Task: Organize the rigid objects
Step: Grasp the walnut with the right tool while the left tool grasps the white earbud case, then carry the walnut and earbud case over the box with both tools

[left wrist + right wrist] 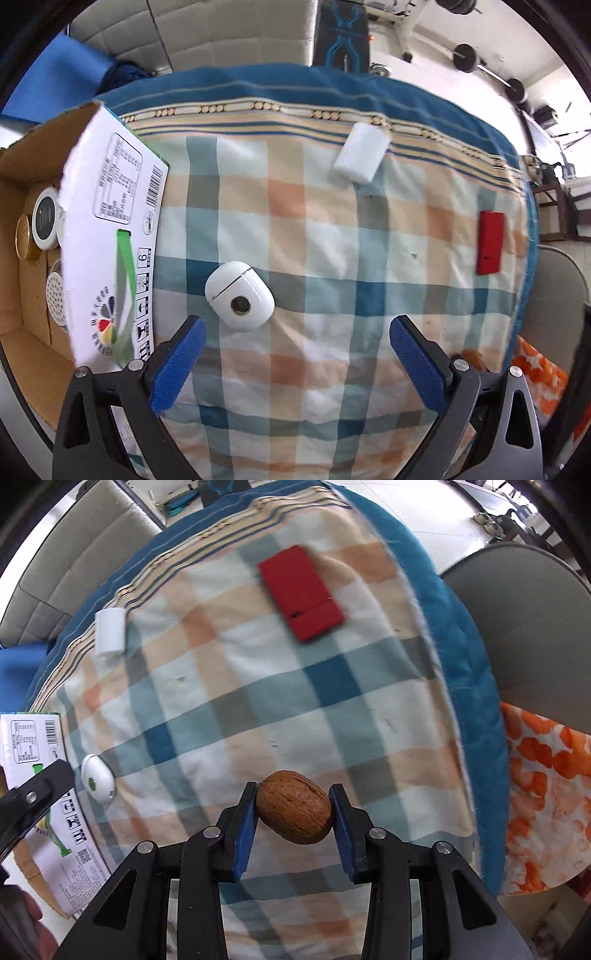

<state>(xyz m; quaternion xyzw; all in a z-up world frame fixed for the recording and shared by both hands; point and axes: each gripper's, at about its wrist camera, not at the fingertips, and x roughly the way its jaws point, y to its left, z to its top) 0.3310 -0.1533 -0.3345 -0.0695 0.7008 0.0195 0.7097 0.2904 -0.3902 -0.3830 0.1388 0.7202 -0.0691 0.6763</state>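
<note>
My right gripper point(293, 808) is shut on a brown walnut point(293, 806) and holds it above the checked cloth point(229, 701). My left gripper point(295, 332) is open and empty, just short of a white earbud case point(240, 299), which also shows in the right wrist view point(98, 778). A white rounded block point(362, 153) lies at the far edge of the cloth point(332, 229); it also shows in the right wrist view point(109, 636). A red flat box point(490, 242) lies at the right, also in the right wrist view point(301, 596).
An open cardboard box point(110, 236) stands at the left edge, with a round black-faced tin point(45, 218), a gold lid point(24, 236) and a white perforated disc point(55, 297) inside. A grey chair point(524, 627) and an orange patterned cloth point(546, 794) are at the right.
</note>
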